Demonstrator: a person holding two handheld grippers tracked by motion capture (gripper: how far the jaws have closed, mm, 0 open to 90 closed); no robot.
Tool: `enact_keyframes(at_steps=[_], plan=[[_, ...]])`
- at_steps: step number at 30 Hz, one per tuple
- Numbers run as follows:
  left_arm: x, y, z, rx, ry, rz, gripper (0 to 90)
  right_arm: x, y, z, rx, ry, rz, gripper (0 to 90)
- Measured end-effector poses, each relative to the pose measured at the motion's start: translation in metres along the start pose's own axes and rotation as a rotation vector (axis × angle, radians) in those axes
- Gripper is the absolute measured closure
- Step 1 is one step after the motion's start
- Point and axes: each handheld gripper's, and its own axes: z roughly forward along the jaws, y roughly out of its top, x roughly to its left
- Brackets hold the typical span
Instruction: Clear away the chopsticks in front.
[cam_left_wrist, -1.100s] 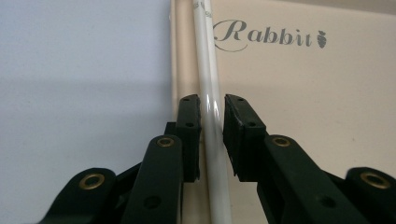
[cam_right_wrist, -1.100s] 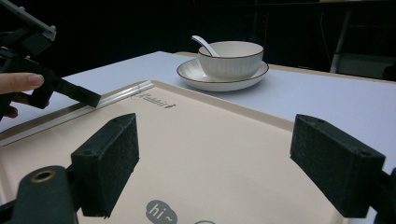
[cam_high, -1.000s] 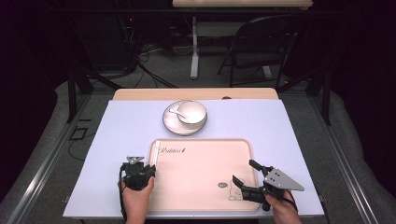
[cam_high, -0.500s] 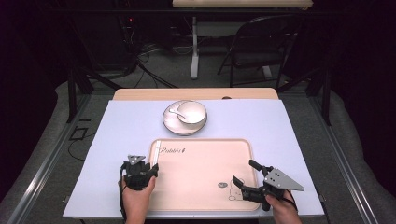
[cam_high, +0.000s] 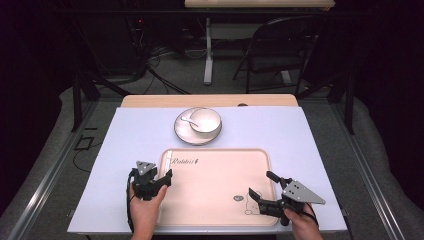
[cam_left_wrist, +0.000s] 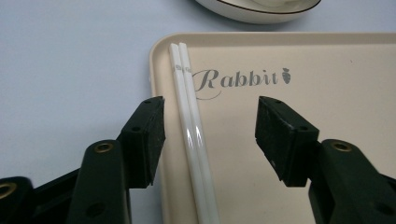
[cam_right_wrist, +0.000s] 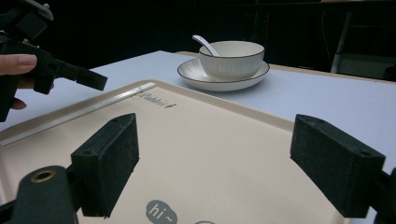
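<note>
Since the white chopsticks (cam_left_wrist: 189, 135) already lie flat along the left rim of the tray (cam_high: 220, 200), the placing part looks done to me. The left gripper (cam_high: 161, 181) has just been opening its jaws; they straddle the pair, touching nothing. The right gripper (cam_high: 260, 192) hovers spread wide and empty over the tray's near right corner. Probably left: the bowl and spoon on the plate (cam_high: 198, 135) beyond the tray. Plenty of bare table around the tray, though its near rim sits close to the table's edge.
</note>
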Motion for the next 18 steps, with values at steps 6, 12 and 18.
enact_keyframes(at_steps=[6,12,18], plan=[[0.007,0.011,0.001,0.021,-0.036,0.015,40.8,0.001,0.000,0.001,-0.001,0.005,-0.001,14.7],[0.016,0.027,0.001,0.066,-0.005,-0.002,38.6,0.000,0.000,0.001,-0.001,0.005,-0.002,14.7],[0.024,0.037,0.002,0.075,0.001,-0.008,28.1,0.001,0.000,0.000,-0.001,0.002,-0.004,14.7]])
